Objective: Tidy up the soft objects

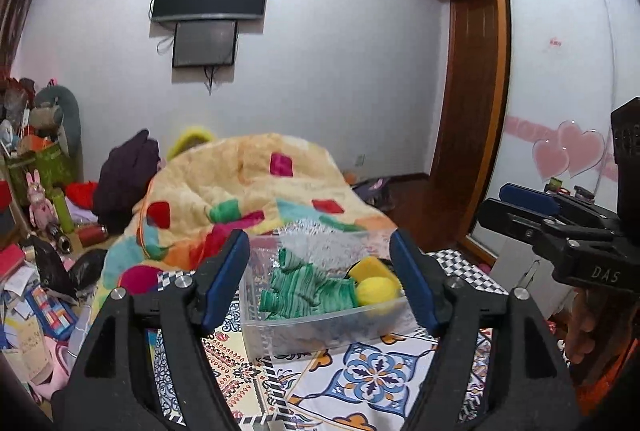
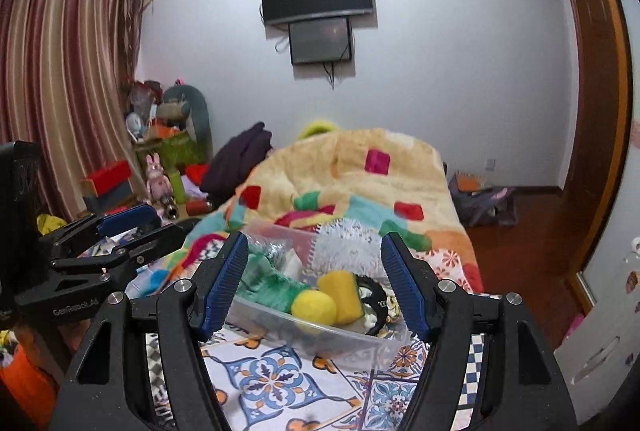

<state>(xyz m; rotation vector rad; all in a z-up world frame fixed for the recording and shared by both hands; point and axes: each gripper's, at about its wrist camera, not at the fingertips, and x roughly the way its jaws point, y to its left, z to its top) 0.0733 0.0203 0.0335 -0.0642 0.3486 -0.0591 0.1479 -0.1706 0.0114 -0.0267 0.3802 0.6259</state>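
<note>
A clear plastic bin (image 1: 320, 331) stands on the patterned bed sheet and also shows in the right wrist view (image 2: 320, 335). In it lie a green striped cloth (image 1: 308, 287) (image 2: 276, 285), a yellow ball (image 1: 374, 291) (image 2: 313, 307), a yellow sponge (image 1: 372, 267) (image 2: 342, 287) and a white fluffy piece (image 2: 346, 245). A black ring (image 2: 376, 301) lies at the bin's right side. My left gripper (image 1: 320, 279) is open and empty, held in front of the bin. My right gripper (image 2: 314, 279) is open and empty, also in front of the bin.
A crumpled patchwork blanket (image 1: 248, 187) (image 2: 360, 175) lies behind the bin. Clutter of toys, boxes and bottles (image 1: 44, 191) fills the left side. A wardrobe with a sliding door (image 1: 560, 71) stands right. A bag (image 2: 480, 203) lies on the wooden floor.
</note>
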